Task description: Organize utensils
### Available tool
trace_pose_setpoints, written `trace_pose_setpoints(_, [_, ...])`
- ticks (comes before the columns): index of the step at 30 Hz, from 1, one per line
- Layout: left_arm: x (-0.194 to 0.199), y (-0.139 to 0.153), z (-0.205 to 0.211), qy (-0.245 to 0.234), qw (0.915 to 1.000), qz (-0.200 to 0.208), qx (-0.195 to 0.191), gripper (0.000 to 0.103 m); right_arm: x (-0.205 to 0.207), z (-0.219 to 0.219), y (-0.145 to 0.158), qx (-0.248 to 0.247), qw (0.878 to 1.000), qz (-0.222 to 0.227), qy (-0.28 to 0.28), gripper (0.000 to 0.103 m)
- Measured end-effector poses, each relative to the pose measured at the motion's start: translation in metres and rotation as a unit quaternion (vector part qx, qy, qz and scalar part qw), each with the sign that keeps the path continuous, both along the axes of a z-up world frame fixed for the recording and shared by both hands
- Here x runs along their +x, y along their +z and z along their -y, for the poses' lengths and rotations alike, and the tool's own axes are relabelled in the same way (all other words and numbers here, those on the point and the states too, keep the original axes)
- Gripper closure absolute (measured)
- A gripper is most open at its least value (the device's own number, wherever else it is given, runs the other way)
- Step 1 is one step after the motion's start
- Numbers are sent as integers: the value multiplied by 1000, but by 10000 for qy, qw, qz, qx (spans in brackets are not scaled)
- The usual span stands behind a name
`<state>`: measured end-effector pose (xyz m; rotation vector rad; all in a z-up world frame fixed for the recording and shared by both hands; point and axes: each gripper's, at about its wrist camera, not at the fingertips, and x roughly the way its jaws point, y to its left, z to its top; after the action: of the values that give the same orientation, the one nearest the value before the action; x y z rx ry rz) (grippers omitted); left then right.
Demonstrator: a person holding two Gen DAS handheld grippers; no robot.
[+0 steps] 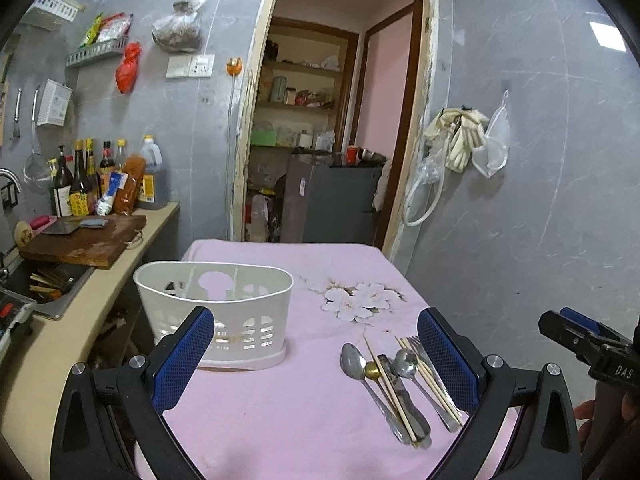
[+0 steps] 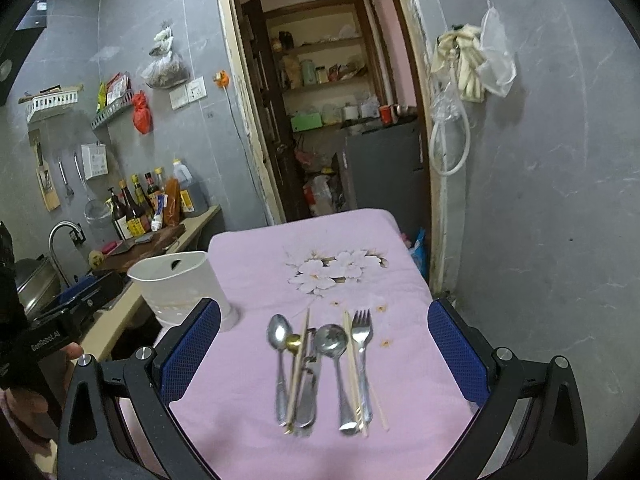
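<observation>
A white slotted utensil holder (image 1: pixel 216 312) (image 2: pixel 180 288) stands on the left of the pink tablecloth (image 1: pixel 280 400). A loose row of utensils lies to its right: a steel spoon (image 2: pixel 279 344), a small gold spoon (image 2: pixel 293 342), wooden chopsticks (image 2: pixel 300 364), a ladle-like spoon (image 2: pixel 331 340) and a fork (image 2: pixel 362 332). My left gripper (image 1: pixel 316 360) hovers open above the cloth between holder and utensils. My right gripper (image 2: pixel 324 356) is open too, straddling the utensil row from above, nothing held.
A counter (image 1: pixel 120 264) with a cutting board (image 1: pixel 84 240), bottles (image 1: pixel 80 180) and a sink runs along the table's left. An open doorway (image 1: pixel 328 120) lies behind the table. A grey wall (image 1: pixel 540 200) with hanging bags stands close on the right.
</observation>
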<state>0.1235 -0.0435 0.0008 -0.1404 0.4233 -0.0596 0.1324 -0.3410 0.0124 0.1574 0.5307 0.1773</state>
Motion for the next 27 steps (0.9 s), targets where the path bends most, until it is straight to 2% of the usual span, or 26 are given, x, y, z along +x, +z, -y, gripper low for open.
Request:
trace_pose_setpoints(6, [57,-34,20,-24,9985,-540,-68,1,65,21,-38,113,9980,-508,353,1])
trace_pose_setpoints(14, [118,-91,33,-45,9923,-1223,-183,1,137,29,-114,258,9884,-1235,843,2])
trace_pose_setpoints(16, [130,-105,37,-82,9901,-1394,-175,1,150,28,-131,402,9841,-1421,984,7])
trace_pose_setpoints(18, [137,-115,41,-138,9881,-1522,-172,3,158,26,-143,456,9810,-1548,1078,26])
trace_pose_setpoints(21, [147,-127,46,-296,9842,-1740,-158,13,170,19,-160,648,9729,-1801,1294,43])
trace_pose_setpoints(23, [152,-135,49,-441,9805,-1904,-205,25,176,15,-167,763,9677,-1909,1457,48])
trace_pose_setpoints(27, [161,-144,48,-677,9738,-2139,-368,37,185,7,-181,990,9524,-2207,1856,52])
